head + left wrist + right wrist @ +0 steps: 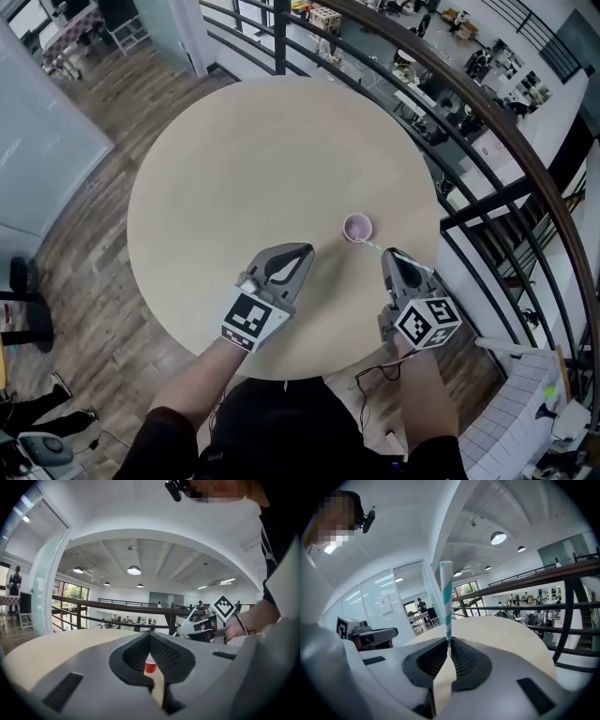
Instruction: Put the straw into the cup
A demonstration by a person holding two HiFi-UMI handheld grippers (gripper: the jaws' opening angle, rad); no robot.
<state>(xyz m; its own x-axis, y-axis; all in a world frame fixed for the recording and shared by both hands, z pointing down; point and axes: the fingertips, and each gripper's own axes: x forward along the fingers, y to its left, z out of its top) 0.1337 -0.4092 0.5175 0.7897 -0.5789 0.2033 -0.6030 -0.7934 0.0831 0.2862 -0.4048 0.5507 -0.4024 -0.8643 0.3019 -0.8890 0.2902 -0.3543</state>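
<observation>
Head view: right tongs pinch straw, seemingly touching cup.

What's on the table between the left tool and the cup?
Nothing. In the head view, only bare tabletop separates the left tool from the cup.

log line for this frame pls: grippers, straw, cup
right gripper: shut on straw | left gripper: shut, empty | cup: upright on table | straw: not in cup, end near rim

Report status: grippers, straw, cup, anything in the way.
Right gripper shut on straw. Left gripper shut, empty. Cup upright on table, straw tip near its rim. Nothing between them.
</observation>
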